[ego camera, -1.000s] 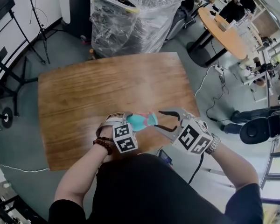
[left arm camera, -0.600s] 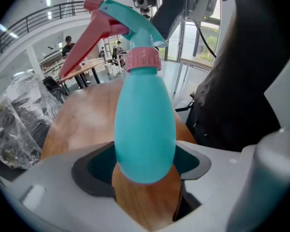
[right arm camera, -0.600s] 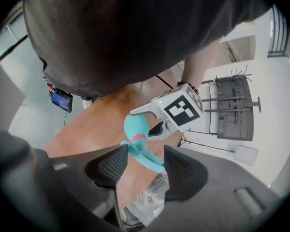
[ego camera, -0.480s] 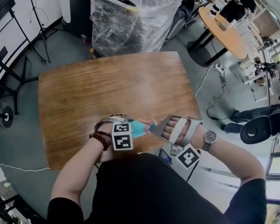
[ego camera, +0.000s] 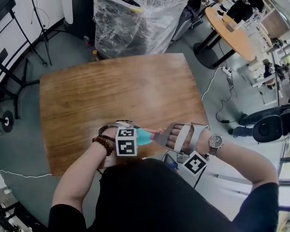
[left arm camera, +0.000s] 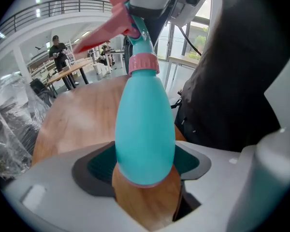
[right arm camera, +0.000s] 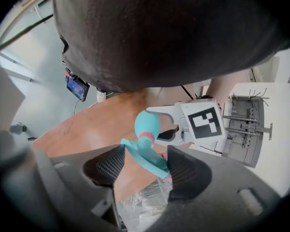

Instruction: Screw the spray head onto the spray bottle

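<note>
Your left gripper (left arm camera: pixel 143 167) has its 2 fingers pinching the lower body of the teal spray bottle (left arm camera: pixel 145 124), 1 dark pad on each side of it. The bottle points away from that gripper's camera, with its neck toward your right hand. In the head view it sits tilted just over the near edge of the wooden worktop (ego camera: pixel 111 91), close in front of your body and between your 2 hands.

The spray head (right arm camera: pixel 147 157) is on the bottle's neck, with its pink collar (left arm camera: pixel 143 64) against the top of the teal body and its pink trigger (left arm camera: pixel 104 28) sticking out to one side. Whether the collar is fully screwed down cannot be told.

Your right gripper (right arm camera: pixel 146 168) meets the bottle from the opposite side. Its fingers are spread and have just been opening, with the spray head lying between them. The pad on the left of the right gripper view stands clear of the head. The head's far end reaches the other pad, and whether it touches there is unclear.

You wear a bead bracelet (ego camera: pixel 104 146) on your left wrist and a wristwatch (ego camera: pixel 215 141) on your right. Beyond the worktop's far edge stands a plastic-wrapped stack (ego camera: pixel 135 18).
</note>
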The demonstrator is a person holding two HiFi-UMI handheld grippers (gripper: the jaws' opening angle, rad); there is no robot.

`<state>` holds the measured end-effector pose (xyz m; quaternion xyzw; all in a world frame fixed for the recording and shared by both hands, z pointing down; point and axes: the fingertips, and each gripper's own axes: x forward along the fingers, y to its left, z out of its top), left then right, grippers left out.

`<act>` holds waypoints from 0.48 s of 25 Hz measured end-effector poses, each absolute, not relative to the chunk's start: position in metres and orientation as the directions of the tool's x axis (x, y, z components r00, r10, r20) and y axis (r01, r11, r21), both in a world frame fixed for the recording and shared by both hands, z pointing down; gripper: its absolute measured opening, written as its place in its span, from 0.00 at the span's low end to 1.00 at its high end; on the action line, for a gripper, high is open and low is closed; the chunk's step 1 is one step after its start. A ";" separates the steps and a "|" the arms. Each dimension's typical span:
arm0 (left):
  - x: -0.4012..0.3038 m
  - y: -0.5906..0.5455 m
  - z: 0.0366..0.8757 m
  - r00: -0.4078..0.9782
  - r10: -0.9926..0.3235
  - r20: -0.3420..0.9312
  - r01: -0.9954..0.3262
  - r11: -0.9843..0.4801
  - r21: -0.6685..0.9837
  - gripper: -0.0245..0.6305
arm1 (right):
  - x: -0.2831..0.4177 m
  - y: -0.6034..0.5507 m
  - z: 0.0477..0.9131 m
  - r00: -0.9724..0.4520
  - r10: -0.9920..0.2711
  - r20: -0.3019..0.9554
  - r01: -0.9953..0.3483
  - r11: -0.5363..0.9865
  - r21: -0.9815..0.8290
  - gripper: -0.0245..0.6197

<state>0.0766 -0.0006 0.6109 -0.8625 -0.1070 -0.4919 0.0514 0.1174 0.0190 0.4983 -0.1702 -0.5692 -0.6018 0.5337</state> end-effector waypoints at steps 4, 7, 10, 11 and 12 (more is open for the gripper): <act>0.077 0.002 0.609 0.501 0.154 0.852 0.240 -0.970 0.035 0.62 | 0.118 0.021 0.497 -0.372 -0.419 0.828 0.794 0.319 0.518 0.44; 0.077 0.000 0.608 0.508 0.145 0.849 0.227 -0.973 0.031 0.62 | 0.109 0.011 0.481 -0.389 -0.384 0.838 0.644 0.538 0.545 0.44; 0.075 0.000 0.606 0.521 0.142 0.842 0.212 -0.977 0.034 0.62 | 0.107 0.001 0.467 -0.404 -0.422 0.812 0.603 0.545 0.583 0.44; 0.075 0.000 0.606 0.521 0.143 0.841 0.213 -0.976 0.034 0.62 | 0.111 0.001 0.467 -0.402 -0.446 0.800 0.645 0.482 0.593 0.44; 0.075 0.001 0.606 0.521 0.146 0.841 0.216 -0.976 0.036 0.62 | 0.115 0.002 0.470 -0.399 -0.468 0.789 0.697 0.404 0.593 0.44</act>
